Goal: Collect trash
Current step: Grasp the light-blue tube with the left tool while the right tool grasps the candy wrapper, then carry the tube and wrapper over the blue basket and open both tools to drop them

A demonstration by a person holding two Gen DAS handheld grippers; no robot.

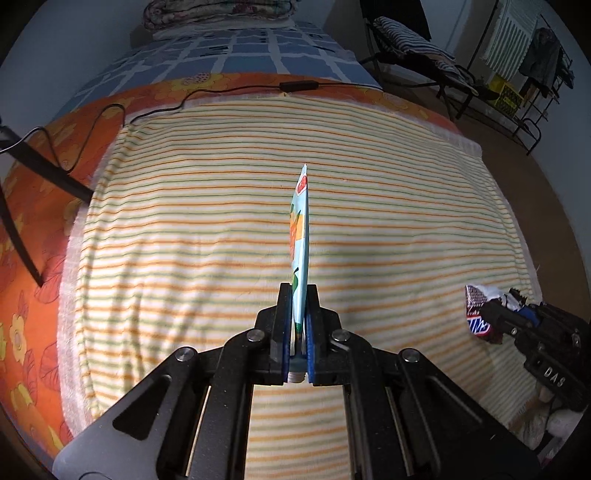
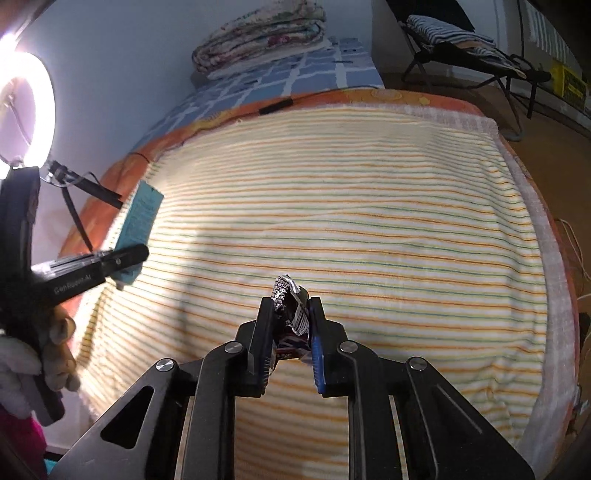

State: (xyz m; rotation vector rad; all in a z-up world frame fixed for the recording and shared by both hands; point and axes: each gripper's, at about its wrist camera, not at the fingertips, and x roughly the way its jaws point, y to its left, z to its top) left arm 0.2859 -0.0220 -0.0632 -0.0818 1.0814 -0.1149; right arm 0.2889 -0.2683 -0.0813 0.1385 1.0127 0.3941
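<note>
My left gripper [image 1: 298, 295] is pressed flat on a pale blue sachet [image 1: 300, 236], held edge-on at frame centre so the packet stands upright off the bedding. My right gripper [image 2: 289, 306] pinches a crumpled chocolate-bar wrapper [image 2: 290, 302], its silver lining bunched between the pads; in the left view the same wrapper [image 1: 480, 314] shows at lower right, clear of the cloth. Both pieces appear lifted, not resting, which I judge to be the carry stage toward a bin that neither view shows.

Beneath both grippers lies a striped blanket [image 1: 221, 221], bare across mid-frame, so there is open room ahead and to either side. Its fringed border runs along the right of the right view, with floor beyond; that edge is the drop-off to mind.

At left of the right view a person's hand [image 2: 55, 350] grips the left tool, near a tripod leg [image 2: 96, 192] and ring light [image 2: 26, 110] in the upper left: the crowded side. Farther up, a black cable [image 1: 207, 88] crosses the orange floral sheet [image 1: 37, 221]. Folded quilts [image 2: 258, 33] sit at top.
</note>
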